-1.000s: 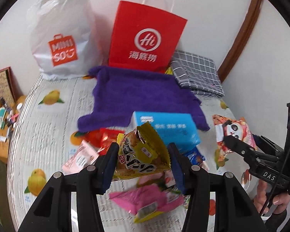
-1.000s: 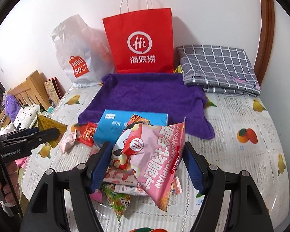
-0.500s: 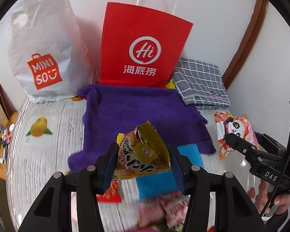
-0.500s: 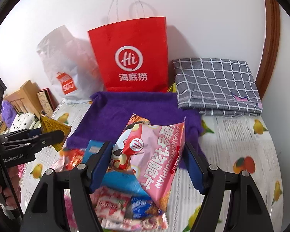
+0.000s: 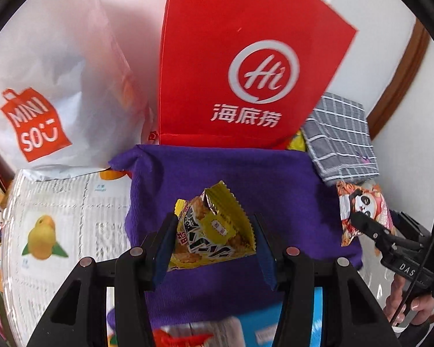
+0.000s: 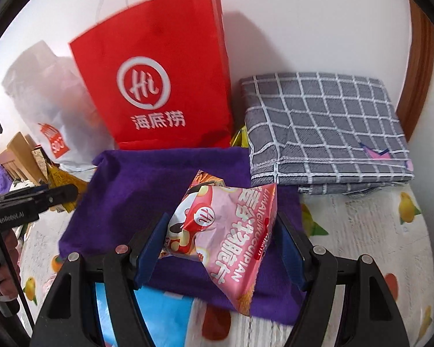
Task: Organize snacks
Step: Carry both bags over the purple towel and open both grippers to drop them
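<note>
Left gripper: jaws part-closed, blue pads pressed on both sides of a yellow snack packet, which is held clear of the surface above the purple towel. A second ago the same packet hung over the scattered snacks and the blue box; that box now shows only at the bottom edge of the left view, and the pink packets once beneath the jaws are out of sight.

Right gripper: jaws set wider, pads clamped on a pink snack bag, its lower corner drooping below the fingers. It too hangs over the purple towel, where earlier it sat above the snack pile. In the left view the bag's panda face shows at the right edge, closer in than before.

Red paper bag: upright against the wall behind the towel, far larger in both views than a second ago.

White plastic bag: left of the red bag, likewise nearer.

Grey checked cloth: folded, right of the red bag, touching the towel's far corner.

Tablecloth: fruit print, under everything.

Grip widths: unchanged.
</note>
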### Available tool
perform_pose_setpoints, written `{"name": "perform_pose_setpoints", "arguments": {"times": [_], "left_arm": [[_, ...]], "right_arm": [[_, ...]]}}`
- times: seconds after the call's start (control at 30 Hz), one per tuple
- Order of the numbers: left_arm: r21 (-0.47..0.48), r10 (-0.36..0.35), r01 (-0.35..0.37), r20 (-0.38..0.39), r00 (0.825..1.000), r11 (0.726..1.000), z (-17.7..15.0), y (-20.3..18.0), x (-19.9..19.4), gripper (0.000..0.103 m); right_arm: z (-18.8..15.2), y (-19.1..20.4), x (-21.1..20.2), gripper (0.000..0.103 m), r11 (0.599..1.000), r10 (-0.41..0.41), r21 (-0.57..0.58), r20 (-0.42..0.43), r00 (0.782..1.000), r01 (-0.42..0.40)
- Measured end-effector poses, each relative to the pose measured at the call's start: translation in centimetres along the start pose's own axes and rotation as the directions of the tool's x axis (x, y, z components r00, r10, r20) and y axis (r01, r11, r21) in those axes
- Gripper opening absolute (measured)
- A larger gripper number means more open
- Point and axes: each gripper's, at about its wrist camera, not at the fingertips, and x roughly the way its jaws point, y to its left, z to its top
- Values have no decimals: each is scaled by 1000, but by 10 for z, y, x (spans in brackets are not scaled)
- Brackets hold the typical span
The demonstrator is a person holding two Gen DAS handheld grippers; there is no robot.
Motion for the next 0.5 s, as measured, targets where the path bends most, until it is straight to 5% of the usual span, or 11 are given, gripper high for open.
{"name": "perform_pose_setpoints", "arguments": {"times": [0.5], "left_arm": [[-23, -14, 12, -87, 996, 1000, 15, 7, 71, 50]], "right_arm": [[-6, -16, 63, 72, 999, 38, 25, -114, 993, -35]]}}
